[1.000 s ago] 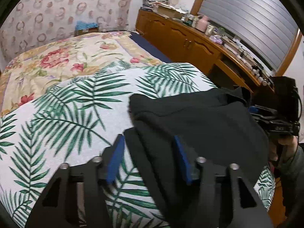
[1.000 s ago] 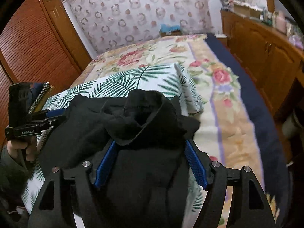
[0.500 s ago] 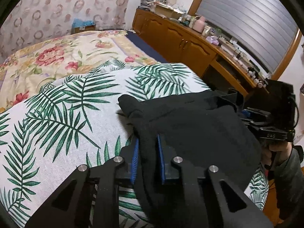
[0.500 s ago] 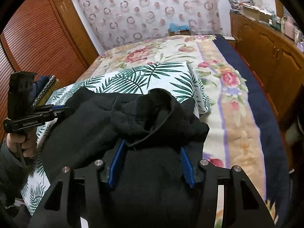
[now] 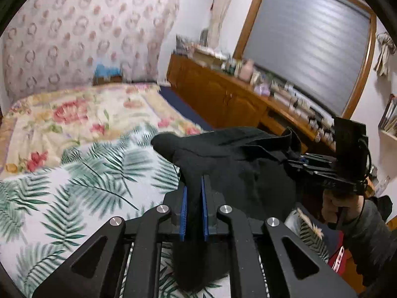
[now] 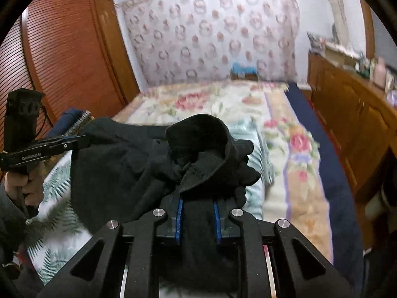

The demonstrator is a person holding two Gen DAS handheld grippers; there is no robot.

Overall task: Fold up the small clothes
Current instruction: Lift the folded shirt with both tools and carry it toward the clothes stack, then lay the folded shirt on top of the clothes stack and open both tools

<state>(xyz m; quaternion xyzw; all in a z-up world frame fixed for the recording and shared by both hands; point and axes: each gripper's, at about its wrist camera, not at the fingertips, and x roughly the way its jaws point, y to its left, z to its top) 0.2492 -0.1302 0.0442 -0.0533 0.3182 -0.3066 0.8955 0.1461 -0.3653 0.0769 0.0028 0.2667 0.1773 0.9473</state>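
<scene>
Cloth (image 5: 248,168), black and soft, hangs between two grippers above the bed (image 5: 74,114). It is one small piece of clothing, but what kind I cannot tell, since it is bunched up.

The left gripper (image 5: 193,193) is squeezed almost all the way closed. A thin pinch of the cloth sits between its blue pads (image 5: 184,211). The pads press on it from both sides.

The right gripper (image 6: 197,213) is closing now. A thicker wad of the cloth fills the gap between its blue pads (image 6: 179,218), and they seem to touch it on both sides. One floppy bit sticks up in front like a little hood.

Each gripper is held by a hand. The left hand (image 6: 24,186) shows at the side in the right view, and the right hand (image 5: 340,206) shows at the side in the left view.

The cloth stretches from one gripper to the other. Its top edge is off the bed, over the leaf sheet (image 5: 86,186). How much of the bottom touches the sheet I cannot tell.

I think the folding has only just begun. Both grippers have a hold, which is the first step. No neat fold shows yet; the cloth is lumpy and wrinkled. What is left is most of the job: spread it flat, fold it over, and lay it down tidy.
</scene>
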